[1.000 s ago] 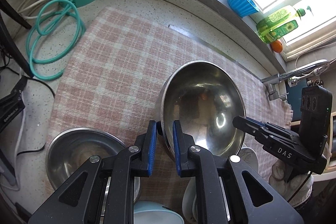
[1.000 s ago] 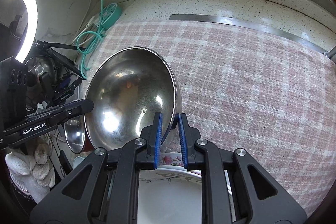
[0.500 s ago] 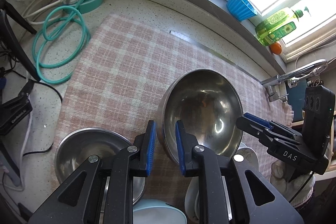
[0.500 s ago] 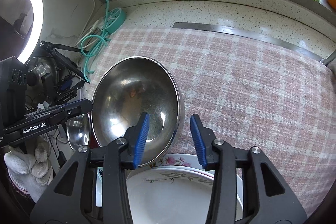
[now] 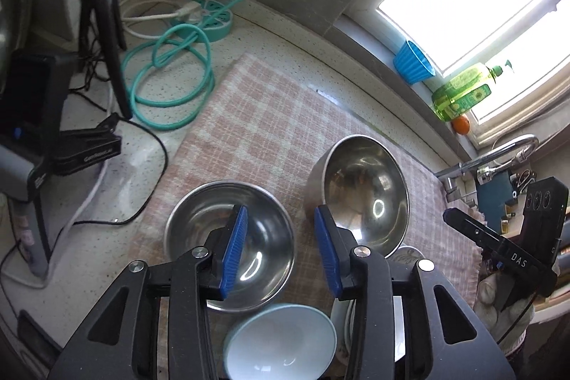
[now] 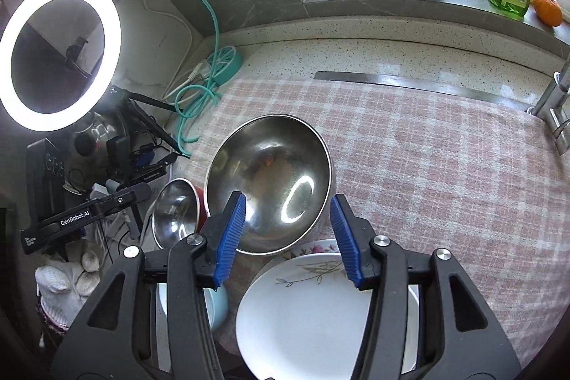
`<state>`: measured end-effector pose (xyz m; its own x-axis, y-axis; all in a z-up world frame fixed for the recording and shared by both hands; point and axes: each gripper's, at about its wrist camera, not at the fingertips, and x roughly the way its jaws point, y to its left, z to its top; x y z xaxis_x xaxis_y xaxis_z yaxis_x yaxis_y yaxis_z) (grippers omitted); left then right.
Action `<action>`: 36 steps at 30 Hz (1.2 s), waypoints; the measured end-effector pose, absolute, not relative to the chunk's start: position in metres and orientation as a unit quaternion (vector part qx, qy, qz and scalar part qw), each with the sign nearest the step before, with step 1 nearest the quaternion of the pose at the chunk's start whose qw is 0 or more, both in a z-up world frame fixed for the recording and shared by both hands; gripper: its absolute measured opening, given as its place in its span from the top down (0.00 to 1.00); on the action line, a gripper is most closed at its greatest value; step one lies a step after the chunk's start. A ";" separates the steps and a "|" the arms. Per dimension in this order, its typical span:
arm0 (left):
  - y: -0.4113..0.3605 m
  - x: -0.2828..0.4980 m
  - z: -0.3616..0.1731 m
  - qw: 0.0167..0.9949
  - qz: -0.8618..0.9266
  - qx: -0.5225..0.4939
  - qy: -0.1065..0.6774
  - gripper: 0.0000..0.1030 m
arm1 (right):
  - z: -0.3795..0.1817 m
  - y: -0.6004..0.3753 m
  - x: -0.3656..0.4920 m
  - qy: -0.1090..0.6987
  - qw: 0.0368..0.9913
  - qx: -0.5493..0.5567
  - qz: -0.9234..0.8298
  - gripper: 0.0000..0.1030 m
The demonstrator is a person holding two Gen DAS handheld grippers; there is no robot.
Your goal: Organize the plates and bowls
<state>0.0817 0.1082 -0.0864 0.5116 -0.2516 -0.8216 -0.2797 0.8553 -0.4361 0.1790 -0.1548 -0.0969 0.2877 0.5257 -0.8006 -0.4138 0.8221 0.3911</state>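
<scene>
The large steel bowl (image 6: 270, 180) is seen empty on the pink checked cloth (image 6: 445, 166), its near rim overlapping the floral plates (image 6: 302, 312), which are cut off below. Both the left gripper (image 5: 281, 251) and right gripper (image 6: 288, 237) have just been opening; nothing is held.

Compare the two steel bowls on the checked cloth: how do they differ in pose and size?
The right steel bowl is tilted, its near rim propped on the floral plate; the left steel bowl sits level on the checked cloth. The right steel bowl looks deeper and rounder, the left steel bowl shallower. Both are shiny, empty and free of any hand-held gripper.
</scene>
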 end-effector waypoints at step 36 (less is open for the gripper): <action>0.160 0.035 -0.132 0.799 0.023 -0.333 0.500 0.66 | -0.164 -0.033 0.139 0.613 0.703 0.070 0.354 0.65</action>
